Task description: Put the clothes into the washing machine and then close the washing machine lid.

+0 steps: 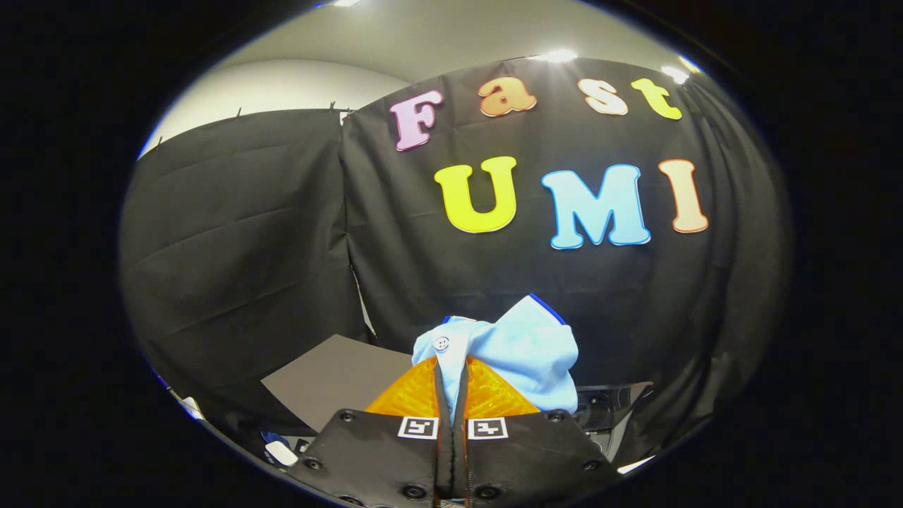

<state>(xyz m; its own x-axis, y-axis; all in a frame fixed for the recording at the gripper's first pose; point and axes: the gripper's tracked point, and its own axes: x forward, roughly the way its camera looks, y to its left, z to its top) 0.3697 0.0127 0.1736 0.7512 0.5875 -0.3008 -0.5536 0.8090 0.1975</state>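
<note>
Black cloth wall hung in two draped panels, meeting at a seam with a pale gap low down; white wall and ceiling above the cloth, bright lamps along its top edge; flat grey board low at the foot of the left panel; small white item below the board, too blurred to tell.

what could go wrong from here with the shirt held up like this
1. The gripper pinches only a thin fold of the light blue shirt between its closed fingers, near the button. That fold may slip out while being carried.
2. Most of the shirt bunches up ahead of the fingers and hides what lies beyond, so aiming at the washing machine could be hard.
3. Loose cloth hanging off to the side might snag on the dark machine edge beside the fingers.
</note>
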